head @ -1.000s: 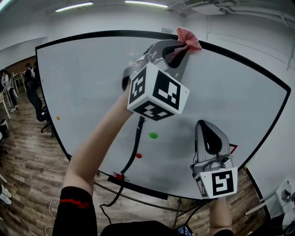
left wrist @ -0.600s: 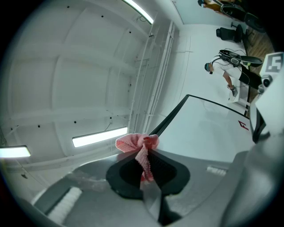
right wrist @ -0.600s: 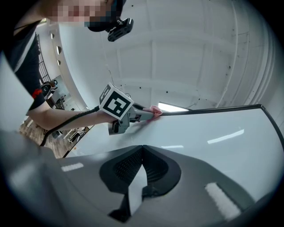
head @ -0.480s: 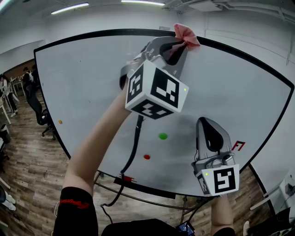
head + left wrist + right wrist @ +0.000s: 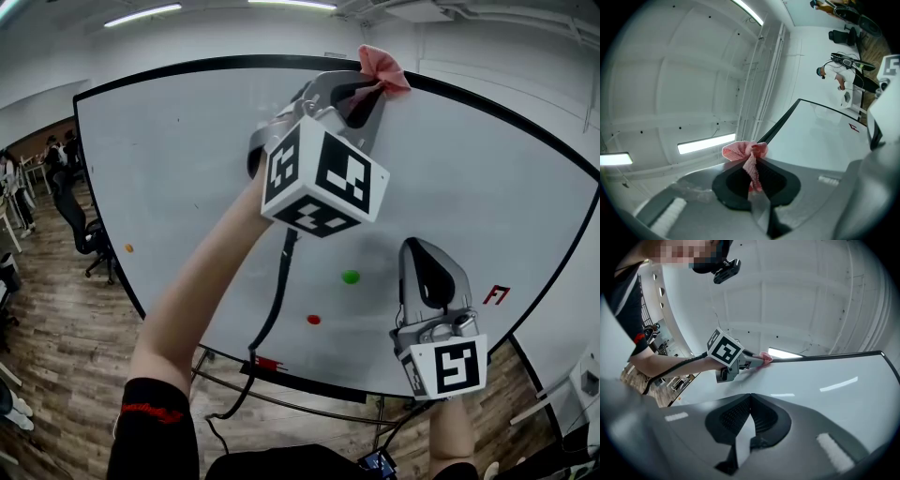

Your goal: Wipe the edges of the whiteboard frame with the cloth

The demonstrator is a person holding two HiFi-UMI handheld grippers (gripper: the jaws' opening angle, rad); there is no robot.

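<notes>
The whiteboard has a thin black frame. A pink cloth is bunched against the top edge of that frame. My left gripper is raised and shut on the cloth. In the left gripper view the cloth sticks out past the closed jaws, with the frame right behind it. My right gripper hovers lower, in front of the board's lower right, shut and holding nothing. From the right gripper view, the left gripper presses the cloth on the frame.
A green magnet, a red magnet and an orange one stick on the board. A red mark is drawn near the right edge. A black cable hangs from the left gripper. Office chairs stand at the left on the wooden floor.
The board and its magnets have slid right in view while the cloth keeps its place in the picture, so the cloth sits a little further left along the top frame. The red mark has come into sight.
</notes>
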